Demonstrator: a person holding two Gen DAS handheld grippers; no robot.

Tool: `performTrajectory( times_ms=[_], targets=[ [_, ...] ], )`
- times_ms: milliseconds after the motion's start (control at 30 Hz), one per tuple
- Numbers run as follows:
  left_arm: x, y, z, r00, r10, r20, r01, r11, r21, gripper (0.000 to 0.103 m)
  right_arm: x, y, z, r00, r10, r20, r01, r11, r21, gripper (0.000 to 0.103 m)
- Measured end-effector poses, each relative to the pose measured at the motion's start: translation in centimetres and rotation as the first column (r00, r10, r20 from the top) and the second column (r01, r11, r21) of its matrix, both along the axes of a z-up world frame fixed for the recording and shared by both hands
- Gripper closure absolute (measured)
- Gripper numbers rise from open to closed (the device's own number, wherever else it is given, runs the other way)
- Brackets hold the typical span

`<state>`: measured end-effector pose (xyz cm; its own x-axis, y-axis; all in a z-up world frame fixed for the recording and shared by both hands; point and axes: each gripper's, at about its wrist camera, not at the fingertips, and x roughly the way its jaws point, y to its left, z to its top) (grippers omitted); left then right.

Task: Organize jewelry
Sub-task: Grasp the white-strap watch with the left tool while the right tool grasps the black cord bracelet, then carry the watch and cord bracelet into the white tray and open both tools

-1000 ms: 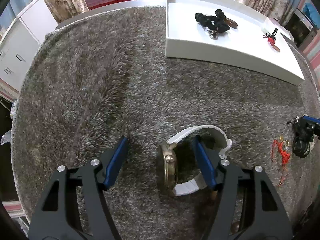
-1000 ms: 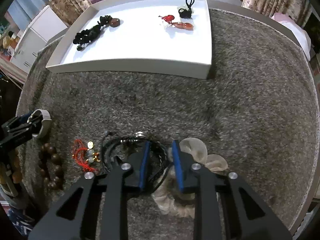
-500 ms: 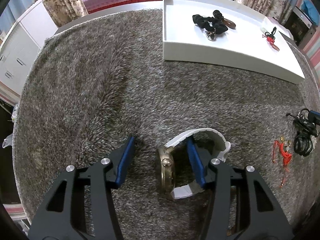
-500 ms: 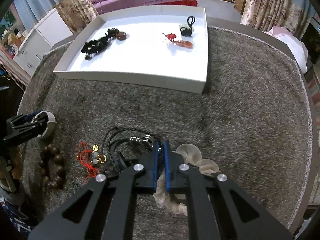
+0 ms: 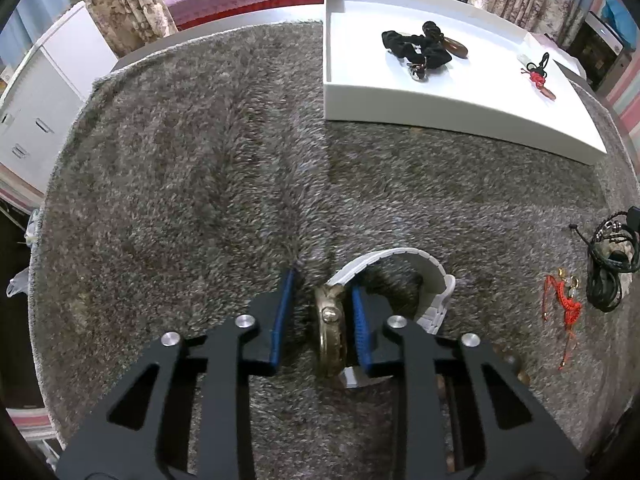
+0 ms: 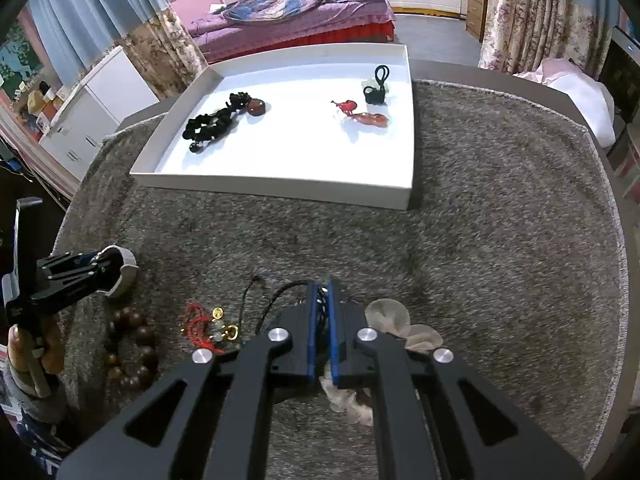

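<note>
Left wrist view: the left tool (image 5: 322, 320) pointed steeply down at the watch (image 5: 331, 330), which stood on edge on the grey rug (image 5: 200, 168) w/ its gold case at about 6 o'clock and its white strap (image 5: 404, 264) looping off toward 3. Jaws were closing w/ the case between them; the right-hand pad looked to be against the case back, inside the strap loop, while the left-hand pad was a little apart from the face, so not a full grip yet. Straddling the case edge-on made sense: it's the stiffest part, and the strap would flop.

Right wrist view: the right tool (image 6: 322, 320) was clamped tight on the black cord necklace (image 6: 276, 300), strands showing between the blue pads and trailing out toward 10 o'clock. Pinching near the bunched part prob. kept the whole loop together for one lift.

On the rug near it: red knotted charm (image 6: 208, 326) and wooden bead bracelet (image 6: 130, 348) at 9 o'clock, pale sheer pouch (image 6: 394, 322) at 3, partly under the tool. The white tray (image 6: 280, 186) sat at 12 on the desk, already holding a black bead string (image 6: 212, 122), a red pendant (image 6: 366, 116) and a black loop (image 6: 378, 88), spaced well apart. Judged: both pieces were bound for bare tray floor, maybe half the items left.
</note>
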<state>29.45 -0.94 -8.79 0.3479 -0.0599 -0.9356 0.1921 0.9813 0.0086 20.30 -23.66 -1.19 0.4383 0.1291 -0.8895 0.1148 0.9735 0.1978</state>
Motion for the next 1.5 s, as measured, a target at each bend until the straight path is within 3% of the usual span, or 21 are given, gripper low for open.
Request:
performTrajectory(
  times_ms=[367, 667, 933, 1200, 1500],
  targets=[
    [-1.5, 1.8, 2.4, 1.0, 0.02, 0.022, -0.02, 1.0, -0.016, 0.092, -0.3, 0.1, 1.2, 0.998, -0.01, 0.06, 0.008, 0.999, 0.034, 0.099],
    [-2.1, 3.0, 4.6, 0.997, 0.039, 0.066, -0.037, 0.999, -0.027, 0.092, -0.2, 0.2, 1.7, 0.995, -0.014, 0.097, 0.008, 0.998, 0.069, 0.1],
    [-1.5, 1.2, 7.8, 0.992, 0.001, 0.125, 0.004, 0.999, -0.037, 0.092, 0.5, -0.1, 3.4, 0.989, -0.036, 0.146, 0.024, 0.996, 0.082, 0.1],
    [2.6, -1.0, 11.7, 0.988, -0.018, 0.156, 0.029, 0.997, -0.072, 0.092, 3.7, -0.9, 6.2, 0.977, -0.054, 0.205, 0.043, 0.998, 0.054, 0.1],
    [11.6, -3.9, 13.9, 0.985, 0.008, 0.17, 0.013, 0.992, -0.125, 0.092, 12.2, -1.7, 8.4, 0.959, -0.084, 0.269, 0.095, 0.995, -0.03, 0.1]
  ],
)
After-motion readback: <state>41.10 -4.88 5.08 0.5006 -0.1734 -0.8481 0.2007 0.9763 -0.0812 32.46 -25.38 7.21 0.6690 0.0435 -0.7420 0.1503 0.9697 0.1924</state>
